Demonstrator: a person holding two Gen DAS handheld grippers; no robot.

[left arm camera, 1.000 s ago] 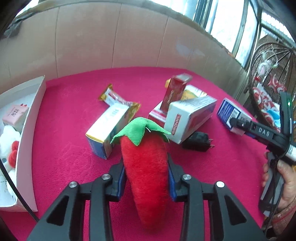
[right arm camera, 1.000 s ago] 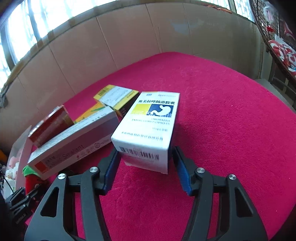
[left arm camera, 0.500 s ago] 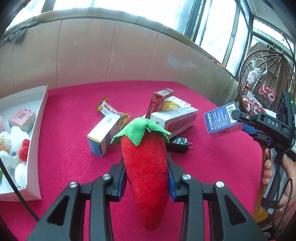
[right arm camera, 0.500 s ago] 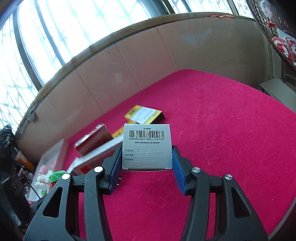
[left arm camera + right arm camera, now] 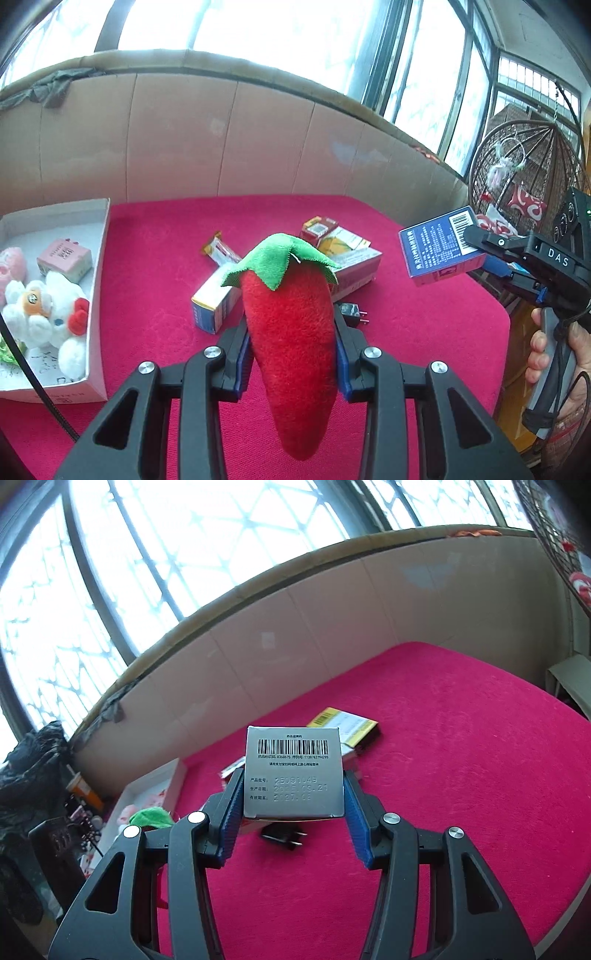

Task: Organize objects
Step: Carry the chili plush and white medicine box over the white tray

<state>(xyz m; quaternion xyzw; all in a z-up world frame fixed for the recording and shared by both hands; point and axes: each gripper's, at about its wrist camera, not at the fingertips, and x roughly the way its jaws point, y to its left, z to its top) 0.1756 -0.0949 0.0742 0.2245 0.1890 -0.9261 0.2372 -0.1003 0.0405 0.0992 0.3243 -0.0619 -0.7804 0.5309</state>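
My left gripper (image 5: pixel 291 350) is shut on a red plush chili pepper (image 5: pixel 291 332) with a green cap, held above the red tablecloth (image 5: pixel 155 280). My right gripper (image 5: pixel 293 805) is shut on a white and blue medicine box (image 5: pixel 293 773), barcode end facing the camera, lifted off the table. The same box (image 5: pixel 439 247) shows at the right of the left wrist view, in the right gripper (image 5: pixel 487 254). The chili's green cap (image 5: pixel 151 816) shows at the lower left of the right wrist view.
A white tray (image 5: pixel 99 266) at the left holds plush toys (image 5: pixel 48 314) and a pink box (image 5: pixel 64 260). Several boxes (image 5: pixel 214 302), a snack wrapper (image 5: pixel 219 251) and a black plug (image 5: pixel 352 314) lie mid-table. A yellow-striped box (image 5: pixel 343 725) lies behind. A wicker chair (image 5: pixel 517 177) stands right.
Both grippers have risen from the table with their loads. The medicine box left the cloth and tipped barcode end toward the camera. The table objects now look farther away.
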